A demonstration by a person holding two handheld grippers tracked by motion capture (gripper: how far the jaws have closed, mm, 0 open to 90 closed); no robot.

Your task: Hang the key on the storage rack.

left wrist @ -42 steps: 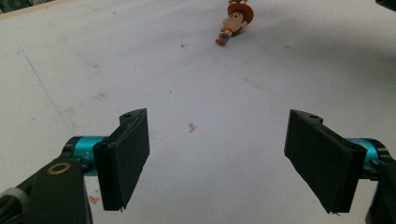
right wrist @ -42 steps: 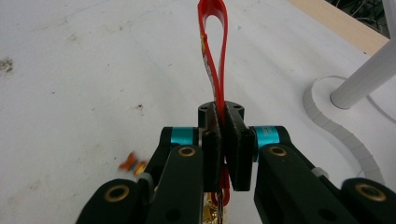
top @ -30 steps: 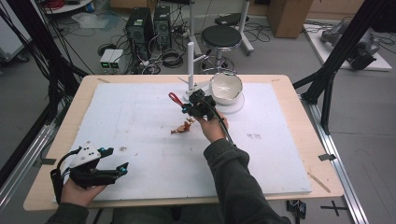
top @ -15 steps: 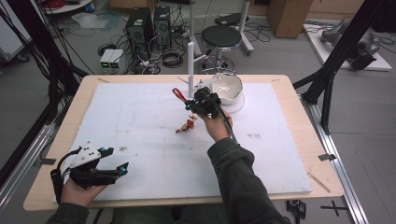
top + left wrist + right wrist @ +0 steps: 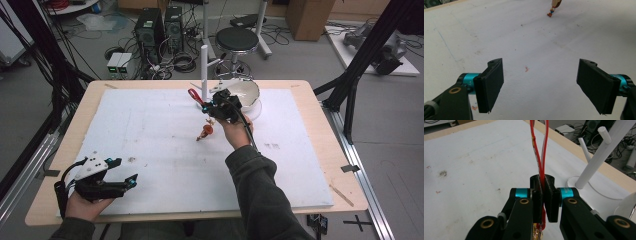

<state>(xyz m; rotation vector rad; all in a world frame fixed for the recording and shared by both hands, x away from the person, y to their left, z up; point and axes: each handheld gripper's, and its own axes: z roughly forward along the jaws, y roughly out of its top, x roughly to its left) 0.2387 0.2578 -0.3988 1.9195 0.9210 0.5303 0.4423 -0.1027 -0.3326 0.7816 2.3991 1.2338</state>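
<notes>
My right gripper [image 5: 209, 103] is shut on a red looped strap [image 5: 194, 94], held a little above the white mat close to the white peg stand [image 5: 204, 67]. A small orange-and-brown charm [image 5: 205, 132] hangs from the strap below the gripper, just over the mat. In the right gripper view the strap [image 5: 540, 157] rises between the closed jaws of the right gripper [image 5: 543, 180], with the peg stand [image 5: 596, 157] just beyond to the right. My left gripper [image 5: 126, 172] rests open at the near left corner. The left gripper [image 5: 541, 75] holds nothing, and the charm [image 5: 555, 5] shows far off.
A white bowl [image 5: 247, 90] stands at the back of the table, right behind the right gripper, and its rim [image 5: 629, 207] shows in the right gripper view. The white mat [image 5: 150, 130] covers most of the wooden table [image 5: 320, 100]. A stool and cables lie on the floor beyond.
My right gripper has carried the strap and its dangling charm a little to the right and away, closer to the peg stand. The left gripper has stayed still.
</notes>
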